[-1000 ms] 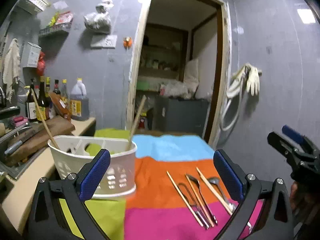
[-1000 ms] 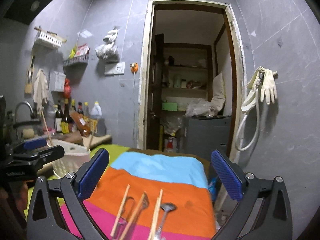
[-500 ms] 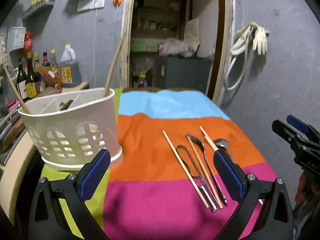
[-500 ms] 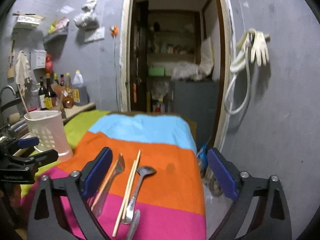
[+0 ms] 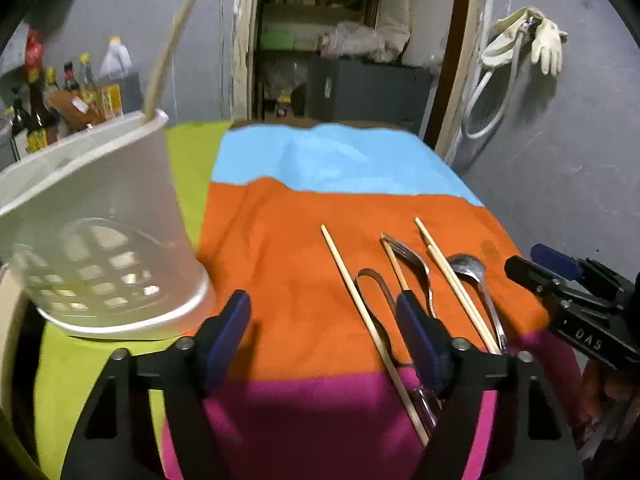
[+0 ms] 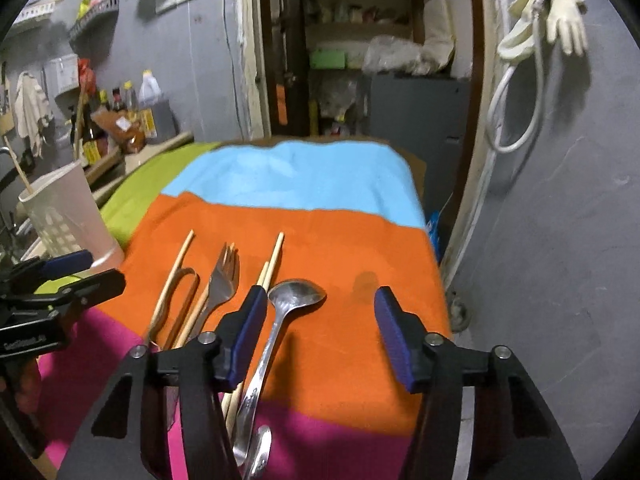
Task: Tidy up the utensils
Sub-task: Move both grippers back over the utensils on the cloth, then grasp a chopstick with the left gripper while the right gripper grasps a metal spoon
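Several utensils lie in a row on the striped cloth (image 5: 280,248): wooden chopsticks (image 5: 360,300), metal tongs (image 5: 376,284), a fork (image 5: 414,258) and a spoon (image 5: 468,268). They also show in the right wrist view: the fork (image 6: 224,280), the spoon (image 6: 294,294), chopsticks (image 6: 272,260). A white perforated holder (image 5: 100,224) with a chopstick in it stands at the left. My left gripper (image 5: 324,336) is open, low over the cloth left of the utensils. My right gripper (image 6: 320,332) is open, just right of the spoon.
Bottles (image 5: 72,92) stand on the counter behind the holder. An open doorway (image 5: 344,40) with shelves lies beyond the table's far edge. Gloves and a hose (image 5: 532,44) hang on the right wall. The cloth's right edge (image 6: 436,264) drops off beside the wall.
Both grippers have tilted down and moved closer to the cloth and the utensils. Both stay open. The holder now looms larger at the left.
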The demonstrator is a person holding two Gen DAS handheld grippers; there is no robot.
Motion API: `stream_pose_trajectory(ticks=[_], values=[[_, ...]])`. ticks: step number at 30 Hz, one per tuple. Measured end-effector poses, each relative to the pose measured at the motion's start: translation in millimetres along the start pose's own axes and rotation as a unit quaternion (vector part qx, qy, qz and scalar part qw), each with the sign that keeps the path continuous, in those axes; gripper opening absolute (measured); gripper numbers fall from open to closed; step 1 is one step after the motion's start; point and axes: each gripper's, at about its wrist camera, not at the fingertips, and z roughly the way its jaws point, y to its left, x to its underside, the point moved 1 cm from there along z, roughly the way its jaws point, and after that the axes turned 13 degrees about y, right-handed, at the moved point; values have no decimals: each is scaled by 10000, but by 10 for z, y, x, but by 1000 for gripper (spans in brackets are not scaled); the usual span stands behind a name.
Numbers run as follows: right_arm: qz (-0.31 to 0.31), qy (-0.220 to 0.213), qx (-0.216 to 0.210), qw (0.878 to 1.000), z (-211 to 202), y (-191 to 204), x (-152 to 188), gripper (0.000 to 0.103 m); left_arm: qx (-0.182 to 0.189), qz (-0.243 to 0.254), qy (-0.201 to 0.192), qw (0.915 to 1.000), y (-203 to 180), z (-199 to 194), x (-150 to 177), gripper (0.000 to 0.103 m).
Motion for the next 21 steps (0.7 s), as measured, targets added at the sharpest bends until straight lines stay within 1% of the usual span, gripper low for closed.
stream_pose_trajectory(ticks=[2, 4, 6, 10, 12, 14, 17, 21], values=[[-21, 199, -79, 9998, 92, -5, -39, 50, 90, -53, 199, 9997, 36, 104, -55, 54], [-52, 384, -185, 9991, 183, -5, -79, 49, 152, -94, 312, 9994, 66, 176, -105, 52], [-106, 538, -223, 9982, 267, 3, -115, 49, 196, -110, 401, 9989, 92, 250, -167, 46], [-206, 798, -271, 9962, 403, 12, -173, 46, 256, -154, 523, 9982, 115, 346, -289, 38], [-202, 883, -375, 9952, 438, -12, -179, 46, 310, -175, 604, 9975, 94, 411, -340, 32], [-200, 930, -415, 9946, 462, -19, -191, 45, 391, -244, 725, 9963, 113, 478, -393, 29], [-186, 1038, -500, 9932, 511, -38, -178, 44, 465, -298, 800, 9953, 150, 513, -452, 25], [-288, 1096, -478, 9924, 545, -13, -197, 42, 580, -414, 993, 9925, 221, 574, -501, 24]])
